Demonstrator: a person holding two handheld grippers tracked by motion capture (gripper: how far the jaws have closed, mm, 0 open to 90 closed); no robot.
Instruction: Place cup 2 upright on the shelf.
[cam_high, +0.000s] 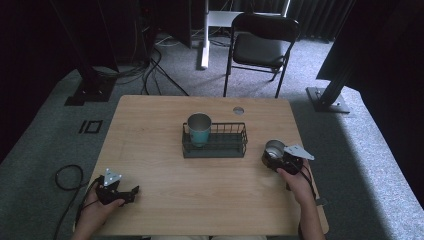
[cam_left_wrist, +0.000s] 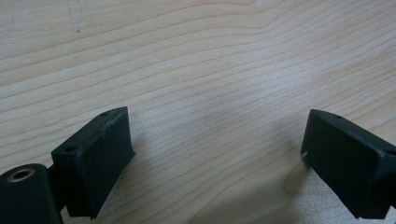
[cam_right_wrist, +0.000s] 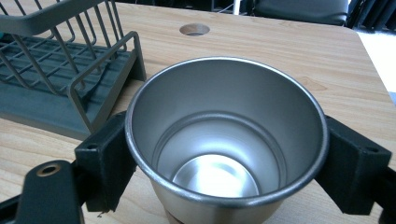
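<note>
An empty steel cup stands upright between the jaws of my right gripper, which press on both of its sides. In the high view this steel cup and the right gripper are just right of a dark wire rack. A teal cup with a steel rim stands in the rack's left end. My left gripper lies low over the table's front left, open, and its black fingers have only bare wood between them.
The wooden table has a round cable hole at the back right. The rack's near corner is close to the held cup's left side. Behind the table stand a black chair and dark stand legs on grey carpet.
</note>
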